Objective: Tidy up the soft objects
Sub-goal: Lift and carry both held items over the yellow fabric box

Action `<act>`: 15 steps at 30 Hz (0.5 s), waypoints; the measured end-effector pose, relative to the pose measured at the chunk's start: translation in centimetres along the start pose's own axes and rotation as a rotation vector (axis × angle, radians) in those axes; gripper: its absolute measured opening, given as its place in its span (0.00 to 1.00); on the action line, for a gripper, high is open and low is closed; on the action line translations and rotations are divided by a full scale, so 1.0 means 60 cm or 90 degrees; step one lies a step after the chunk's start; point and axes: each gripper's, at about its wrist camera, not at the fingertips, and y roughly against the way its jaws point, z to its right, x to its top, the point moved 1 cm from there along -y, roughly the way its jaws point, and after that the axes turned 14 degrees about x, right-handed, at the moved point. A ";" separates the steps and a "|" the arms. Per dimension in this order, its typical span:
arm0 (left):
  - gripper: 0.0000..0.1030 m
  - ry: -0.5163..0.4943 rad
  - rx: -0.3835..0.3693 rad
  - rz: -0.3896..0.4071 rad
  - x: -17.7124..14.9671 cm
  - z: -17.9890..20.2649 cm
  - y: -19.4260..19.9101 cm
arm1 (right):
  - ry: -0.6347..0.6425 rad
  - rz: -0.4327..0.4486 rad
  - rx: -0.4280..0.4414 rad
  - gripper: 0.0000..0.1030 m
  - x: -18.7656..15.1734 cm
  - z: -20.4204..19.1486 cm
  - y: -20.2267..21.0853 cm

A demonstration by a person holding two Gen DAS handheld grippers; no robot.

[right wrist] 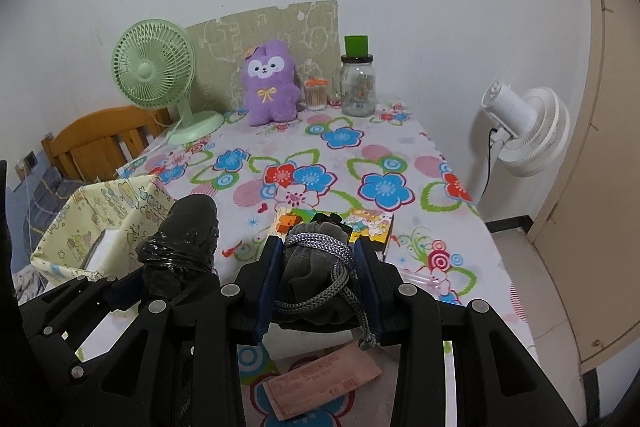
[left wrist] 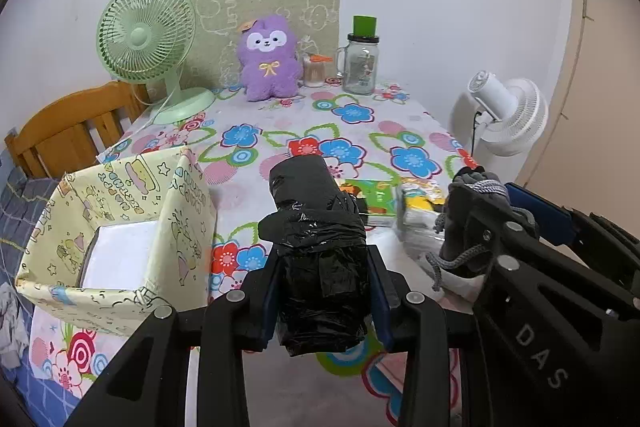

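The left gripper (left wrist: 326,291) is tilting downward above the flower-patterned table (left wrist: 304,123), its jaws pinching a black plastic-wrapped roll (left wrist: 316,247) beside the pale yellow cartoon-print box (left wrist: 120,227). Just to its right, the right gripper (right wrist: 318,287) is angling down likewise, jaws pinching a grey fabric bundle tied with grey cord (right wrist: 316,263).

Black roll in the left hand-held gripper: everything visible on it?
The black roll looks like a bundle of thin, glossy, crinkled plastic film, bound around its middle with a band of the same film. It points forward, clamped on both sides between the blue pads of the left hand-held gripper, raised off the flowered tablecloth, right of the yellow box.
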 end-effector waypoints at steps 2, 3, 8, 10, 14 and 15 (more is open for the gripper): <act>0.38 -0.003 -0.002 0.002 0.002 0.000 0.012 | 0.004 0.002 -0.007 0.39 0.005 -0.005 0.009; 0.38 -0.005 -0.003 0.004 0.003 -0.002 0.017 | 0.005 0.004 -0.010 0.39 0.008 -0.007 0.012; 0.38 -0.009 -0.001 0.024 0.012 -0.008 0.047 | 0.011 0.017 -0.009 0.39 0.019 -0.023 0.036; 0.38 -0.008 -0.001 0.030 0.015 -0.013 0.056 | 0.016 0.021 -0.011 0.39 0.023 -0.031 0.044; 0.38 -0.009 -0.002 0.038 0.019 -0.021 0.066 | 0.027 0.025 -0.012 0.39 0.028 -0.047 0.054; 0.38 -0.012 -0.001 0.040 0.020 -0.024 0.067 | 0.029 0.025 -0.011 0.39 0.030 -0.051 0.056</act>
